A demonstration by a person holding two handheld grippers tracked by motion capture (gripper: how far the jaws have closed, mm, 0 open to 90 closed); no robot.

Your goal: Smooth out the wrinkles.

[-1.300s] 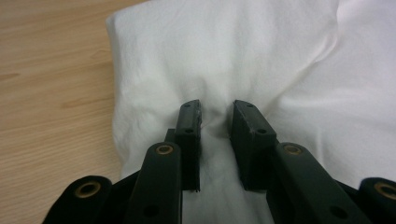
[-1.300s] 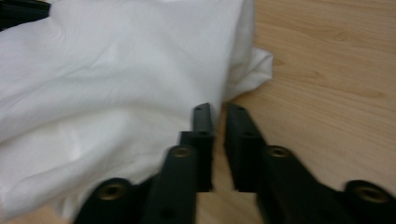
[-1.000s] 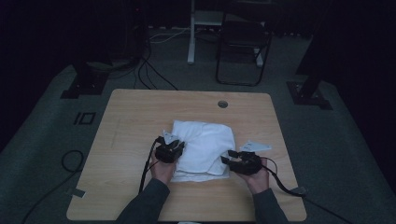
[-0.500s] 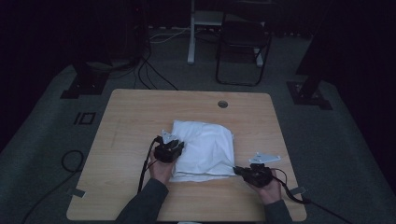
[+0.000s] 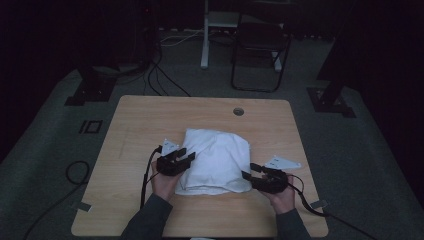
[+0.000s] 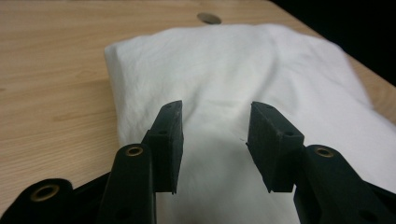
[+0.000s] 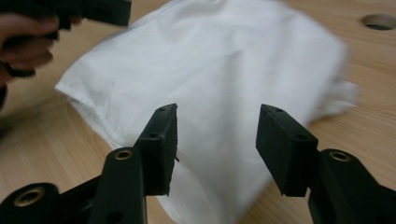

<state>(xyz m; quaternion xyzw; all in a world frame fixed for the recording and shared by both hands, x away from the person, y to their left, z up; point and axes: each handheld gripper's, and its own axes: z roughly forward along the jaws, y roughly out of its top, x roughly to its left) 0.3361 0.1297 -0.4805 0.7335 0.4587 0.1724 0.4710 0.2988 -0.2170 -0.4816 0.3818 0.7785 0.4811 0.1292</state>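
Note:
A folded white cloth (image 5: 216,160) lies in the middle of the wooden table (image 5: 150,120). My left gripper (image 5: 183,154) hovers over the cloth's left edge. Its jaws have just been opening, and in the left gripper view they (image 6: 215,109) stand apart above the cloth (image 6: 243,65) with nothing pinched. My right gripper (image 5: 251,170) sits at the cloth's near right corner and points left toward it. Its jaws have also just been opening, and in the right gripper view they (image 7: 217,112) gape with the cloth (image 7: 224,56) beyond them. The other hand shows at that view's top left.
A white paper tag (image 5: 282,163) lies right of the cloth and another (image 5: 169,148) peeks out by the left gripper. A round hole (image 5: 238,111) sits near the table's far edge. A chair (image 5: 260,45), stand feet and cables occupy the dark floor.
The right gripper has come off the cloth's right side, swung out to the right and come back to its near corner. The left gripper has lifted a little. The cloth looks narrower.

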